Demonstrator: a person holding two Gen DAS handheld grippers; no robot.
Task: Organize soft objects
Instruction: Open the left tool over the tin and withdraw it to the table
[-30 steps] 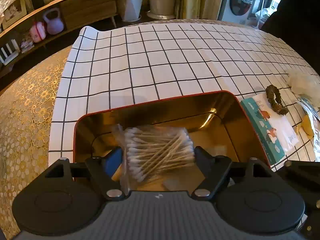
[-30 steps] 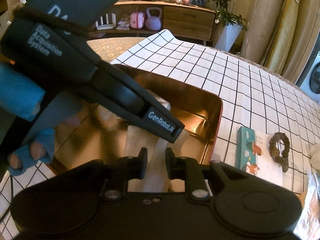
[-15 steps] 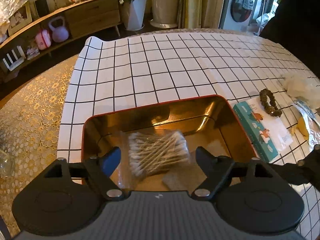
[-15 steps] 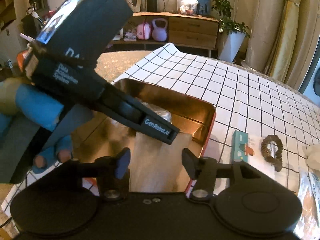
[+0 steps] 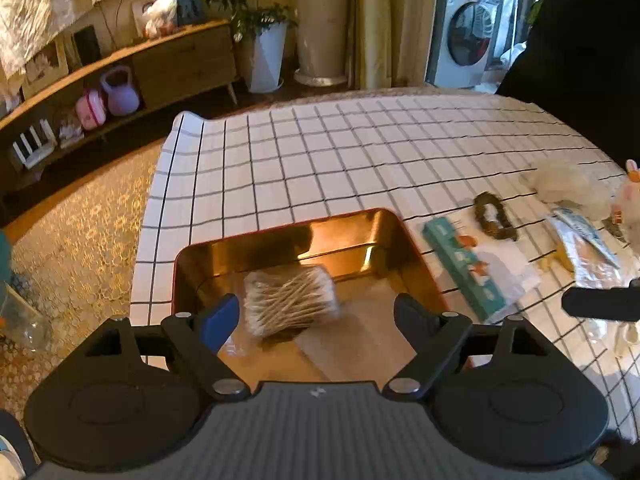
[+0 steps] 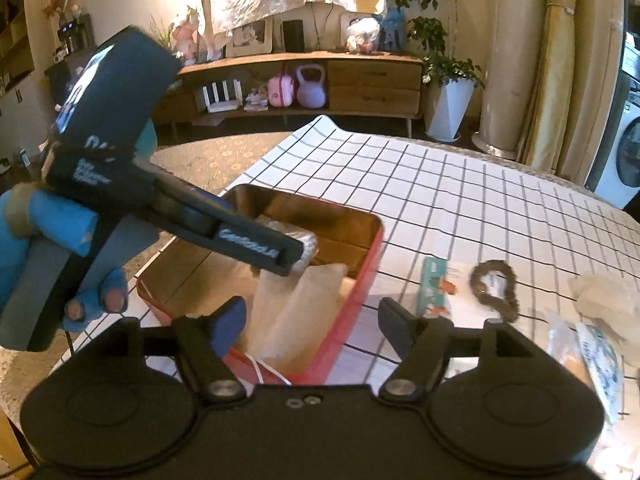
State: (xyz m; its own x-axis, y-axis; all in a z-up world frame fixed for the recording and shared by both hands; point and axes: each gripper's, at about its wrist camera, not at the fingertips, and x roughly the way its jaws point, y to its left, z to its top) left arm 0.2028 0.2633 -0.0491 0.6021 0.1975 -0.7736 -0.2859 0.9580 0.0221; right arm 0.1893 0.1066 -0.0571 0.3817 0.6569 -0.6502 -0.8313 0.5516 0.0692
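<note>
Inside the tin (image 5: pixel 416 256) at 12 o'clock, the cotton swabs (image 5: pixel 292 302) and a pale sheet (image 6: pixel 298 320) now lie released; both left gripper (image 5: pixel 316 316) and right gripper (image 6: pixel 312 320) jaws have spread apart and pulled back, so more items can follow.

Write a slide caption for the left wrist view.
Open left gripper above a gold tin holding a bag of cotton swabs, on a grid-patterned tablecloth.

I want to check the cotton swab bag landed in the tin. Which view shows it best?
The left wrist view: the cotton swab bag lies unobstructed inside the tin. In the right wrist view, the left gripper's finger hides most of it.
</note>
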